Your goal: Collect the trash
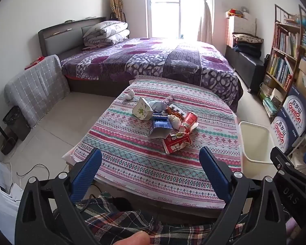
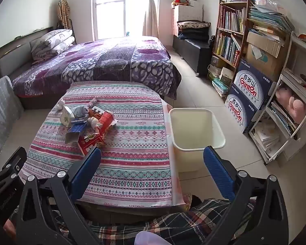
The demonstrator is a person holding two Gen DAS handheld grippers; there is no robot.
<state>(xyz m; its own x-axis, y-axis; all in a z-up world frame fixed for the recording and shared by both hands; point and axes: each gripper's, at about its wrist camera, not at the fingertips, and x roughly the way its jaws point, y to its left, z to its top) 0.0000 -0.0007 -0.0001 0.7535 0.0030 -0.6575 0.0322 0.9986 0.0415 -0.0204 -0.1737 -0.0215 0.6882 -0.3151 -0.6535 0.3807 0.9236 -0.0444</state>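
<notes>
A pile of trash lies on the striped tablecloth [image 1: 132, 163]: a red carton [image 1: 176, 143], a blue box [image 1: 160, 125], a red cup [image 1: 190, 119], a white floral carton [image 1: 142, 109] and crumpled tissue [image 1: 129, 94]. The pile also shows in the right wrist view [image 2: 87, 122]. A cream bin [image 2: 195, 130] stands on the floor right of the table; it also shows in the left wrist view [image 1: 257, 143]. My left gripper [image 1: 151, 159] is open and empty above the table's near edge. My right gripper [image 2: 152, 157] is open and empty, between table and bin.
A bed with a purple cover [image 1: 153, 59] stands behind the table. Bookshelves [image 2: 232, 26] and blue water boxes [image 2: 248, 94] line the right wall. A grey-covered stand [image 1: 38, 85] is at the left. My plaid-clad legs [image 1: 122, 220] are below the grippers.
</notes>
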